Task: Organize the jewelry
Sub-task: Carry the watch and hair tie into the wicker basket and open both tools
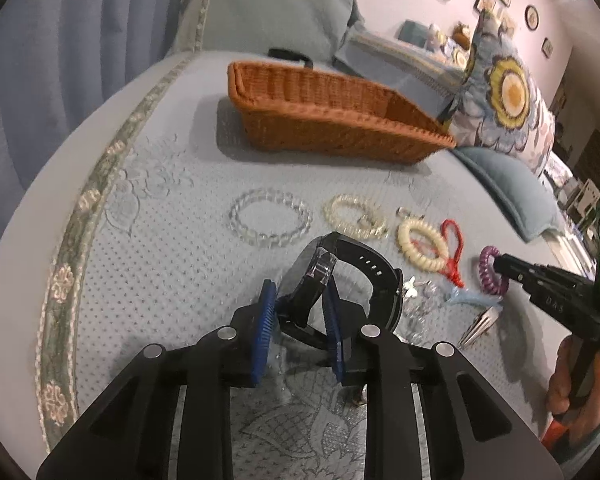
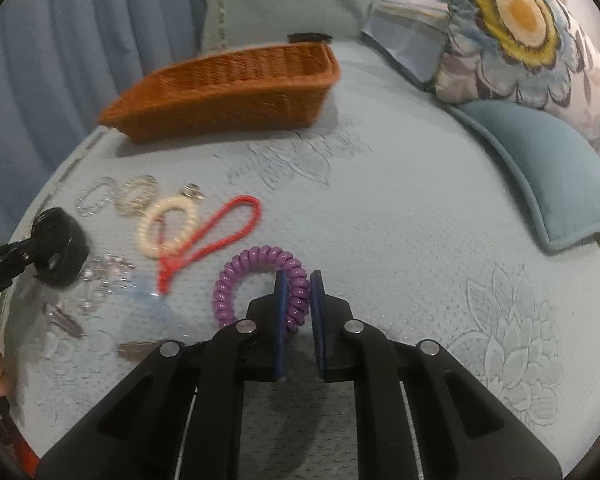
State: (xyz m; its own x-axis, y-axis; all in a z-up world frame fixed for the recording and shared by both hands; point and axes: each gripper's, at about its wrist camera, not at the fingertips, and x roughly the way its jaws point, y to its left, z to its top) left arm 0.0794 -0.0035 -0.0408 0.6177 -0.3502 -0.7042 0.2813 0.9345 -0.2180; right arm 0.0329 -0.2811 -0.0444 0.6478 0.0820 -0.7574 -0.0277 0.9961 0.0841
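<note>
My left gripper [image 1: 300, 300] is shut on a black watch [image 1: 352, 276], holding it just above the bed. My right gripper [image 2: 298, 284] is shut on a purple coil band [image 2: 260, 280], which also shows in the left wrist view [image 1: 490, 276]. An orange wicker basket [image 1: 332, 116] stands farther back on the bed; it shows in the right wrist view too [image 2: 228, 88]. On the bedspread lie a clear bead bracelet [image 1: 270, 218], a pale bead bracelet [image 1: 356, 216], a cream coil band [image 1: 422, 244] and a red cord loop [image 1: 454, 252].
Clear trinkets [image 2: 104, 276], a pale blue piece [image 2: 148, 292] and metal hair clips [image 2: 140, 350] lie at the near left. A flowered pillow [image 2: 532, 40] and a teal cushion [image 2: 540, 160] stand at the right. A blue curtain [image 2: 60, 60] hangs at the left.
</note>
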